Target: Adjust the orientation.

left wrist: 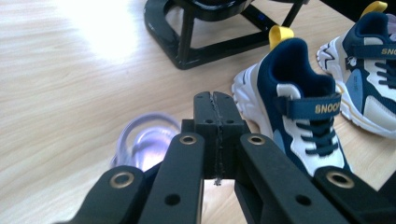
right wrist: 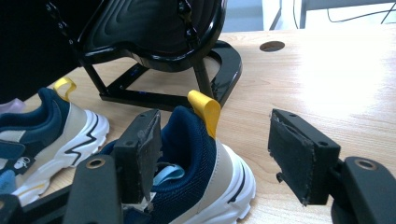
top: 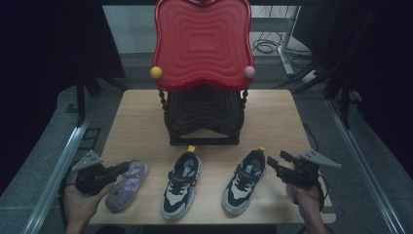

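Three shoes in a row along the near edge of the table (top: 272, 105): purple sandal (top: 127, 185) at left, navy-and-white sneaker (top: 182, 185) in the middle, its mate (top: 243, 182) at right. Both sneakers pointing toes toward the person, yellow heel loops toward the rack (top: 202, 117). Left gripper (top: 121, 168) just above the sandal's heel end, jaws pressed together on nothing; seen in the left gripper view as two pads meeting flat, sandal blurred beneath them, middle sneaker just to the right. Right gripper (top: 273, 163) just beside the right sneaker's heel, jaws spread wide; in the right gripper view, heel and yellow loop (right wrist: 205, 109) sitting between the two pads, nearer one pad, contact impossible to tell. Behind the shoes, centred on the table, a black two-tier rack with twisted posts, topped by a red wavy tray (top: 202, 41) carrying a yellow ball (top: 156, 72) and a pink ball (top: 249, 71) at its front corners. Round hole (right wrist: 272, 45) in the tabletop beyond the rack's foot
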`<state>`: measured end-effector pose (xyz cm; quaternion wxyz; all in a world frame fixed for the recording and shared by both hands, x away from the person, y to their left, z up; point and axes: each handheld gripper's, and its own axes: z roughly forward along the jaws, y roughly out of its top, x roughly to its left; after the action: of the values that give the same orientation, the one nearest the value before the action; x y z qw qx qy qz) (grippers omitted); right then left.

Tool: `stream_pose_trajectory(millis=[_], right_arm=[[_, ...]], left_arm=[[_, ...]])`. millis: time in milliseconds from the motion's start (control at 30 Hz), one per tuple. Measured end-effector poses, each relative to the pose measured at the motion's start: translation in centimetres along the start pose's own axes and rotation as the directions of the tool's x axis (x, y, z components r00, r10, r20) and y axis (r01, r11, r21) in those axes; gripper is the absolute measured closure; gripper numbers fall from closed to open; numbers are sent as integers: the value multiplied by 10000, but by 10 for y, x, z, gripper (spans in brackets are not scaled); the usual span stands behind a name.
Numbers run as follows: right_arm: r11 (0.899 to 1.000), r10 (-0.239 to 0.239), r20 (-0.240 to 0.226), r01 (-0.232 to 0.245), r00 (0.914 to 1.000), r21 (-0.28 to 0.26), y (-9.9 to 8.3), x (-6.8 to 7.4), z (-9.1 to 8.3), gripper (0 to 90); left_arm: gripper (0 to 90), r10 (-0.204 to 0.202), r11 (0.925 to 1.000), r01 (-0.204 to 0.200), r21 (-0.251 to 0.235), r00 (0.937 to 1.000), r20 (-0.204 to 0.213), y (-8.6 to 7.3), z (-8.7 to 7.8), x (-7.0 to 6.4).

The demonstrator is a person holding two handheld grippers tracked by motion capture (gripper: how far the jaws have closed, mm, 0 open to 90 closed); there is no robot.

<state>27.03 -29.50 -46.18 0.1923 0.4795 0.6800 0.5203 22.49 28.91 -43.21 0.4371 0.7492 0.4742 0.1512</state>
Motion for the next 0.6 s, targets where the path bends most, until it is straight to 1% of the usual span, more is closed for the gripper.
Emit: stream_pose_trajectory(millis=[133,333,433,600], right_arm=[[10000,-16,88,16,10000,33,-2,1,1,353],[9999,-64,133,62,9999,123,-5,2,1,357],[9999,81,27,-81,10000,113,-5,1,1,358],[9998,124,68,-125,9999,154,-7,0,2,356]], left_arm=[[900,-247,9997,247,16,9996,-101,-12,-8,6],[900,-468,9988,470,133,9988,-158,-26,-13,9],[900,-574,9981,577,201,9982,-169,-31,-12,9],[900,-590,9975,592,395,9982,-59,-37,-7,5]])
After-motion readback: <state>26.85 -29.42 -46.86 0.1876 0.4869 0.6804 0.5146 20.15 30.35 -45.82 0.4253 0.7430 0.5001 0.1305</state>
